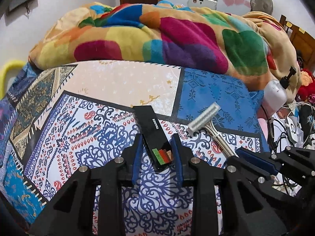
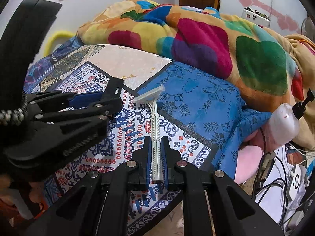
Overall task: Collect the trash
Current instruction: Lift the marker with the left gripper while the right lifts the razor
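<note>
A black box printed "TRAINER" lies slantwise on the patterned bedsheet. My left gripper is shut on its near half, a blue pad against each long side. A white disposable razor lies just to the right, head pointing away. The right gripper is shut on the razor's ribbed handle. In the left wrist view the razor runs down to the right gripper. In the right wrist view the left gripper sits at the left with the box poking out beyond it.
A rumpled multicoloured blanket fills the far side of the bed. A white spray bottle leans at the right edge, above tangled cables and chargers on the floor. A yellow loop sits at far left.
</note>
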Demonstrator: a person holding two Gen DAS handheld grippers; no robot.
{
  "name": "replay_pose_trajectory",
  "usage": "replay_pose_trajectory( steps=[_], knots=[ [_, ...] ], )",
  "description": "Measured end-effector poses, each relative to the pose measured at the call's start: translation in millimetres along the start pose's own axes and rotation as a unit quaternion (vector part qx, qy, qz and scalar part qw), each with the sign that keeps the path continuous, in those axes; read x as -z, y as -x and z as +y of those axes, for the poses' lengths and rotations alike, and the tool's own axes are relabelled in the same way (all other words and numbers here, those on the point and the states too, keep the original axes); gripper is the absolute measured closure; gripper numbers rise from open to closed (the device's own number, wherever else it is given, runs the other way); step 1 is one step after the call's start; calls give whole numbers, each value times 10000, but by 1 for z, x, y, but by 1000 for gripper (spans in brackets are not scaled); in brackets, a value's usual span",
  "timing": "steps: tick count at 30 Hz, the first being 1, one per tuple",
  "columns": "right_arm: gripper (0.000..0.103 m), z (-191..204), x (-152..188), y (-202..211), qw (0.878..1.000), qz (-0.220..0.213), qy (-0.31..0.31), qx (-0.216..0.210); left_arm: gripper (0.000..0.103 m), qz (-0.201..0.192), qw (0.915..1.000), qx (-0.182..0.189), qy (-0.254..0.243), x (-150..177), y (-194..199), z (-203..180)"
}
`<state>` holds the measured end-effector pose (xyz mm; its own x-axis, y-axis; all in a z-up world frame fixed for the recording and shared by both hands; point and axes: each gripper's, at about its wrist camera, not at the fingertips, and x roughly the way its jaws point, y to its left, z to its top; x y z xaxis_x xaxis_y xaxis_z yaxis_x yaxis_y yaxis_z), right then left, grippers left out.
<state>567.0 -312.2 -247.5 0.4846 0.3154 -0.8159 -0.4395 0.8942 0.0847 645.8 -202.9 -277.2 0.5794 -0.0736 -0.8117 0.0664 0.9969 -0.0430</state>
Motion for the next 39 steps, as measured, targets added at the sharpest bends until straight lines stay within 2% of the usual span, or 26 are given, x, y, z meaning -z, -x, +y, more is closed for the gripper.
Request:
replay_pose_trajectory(
  steps=[2,3,4,8,12,21,25,39],
  knots=[
    [94,-2,0,1,10000,13,-87,-45,82,-12,9999,122,69,0,1,3],
    [94,-3,0,0,9999,23,-126,-57,87,-29,9998,171,81,1,3,5],
    [94,-4,0,1,9999,29,-155,-63,97,-137,9995,282,67,2,10,8],
    [94,-4,0,1,9994,63,-291,-159,98,-67,9978,661,-6,2,25,17],
    [94,1,0,4,9993,43,-326,-163,98,45,9966,813,146,8,35,37],
    [94,23,-7,28,9994,-146,-258,-187,98,-146,9984,506,224,27,79,64],
    [94,37,-15,46,9992,-270,-229,-171,98,-243,9979,534,259,31,102,72],
    [94,112,-29,127,9961,-838,111,-251,98,-1008,9935,389,358,44,221,105]
  ],
)
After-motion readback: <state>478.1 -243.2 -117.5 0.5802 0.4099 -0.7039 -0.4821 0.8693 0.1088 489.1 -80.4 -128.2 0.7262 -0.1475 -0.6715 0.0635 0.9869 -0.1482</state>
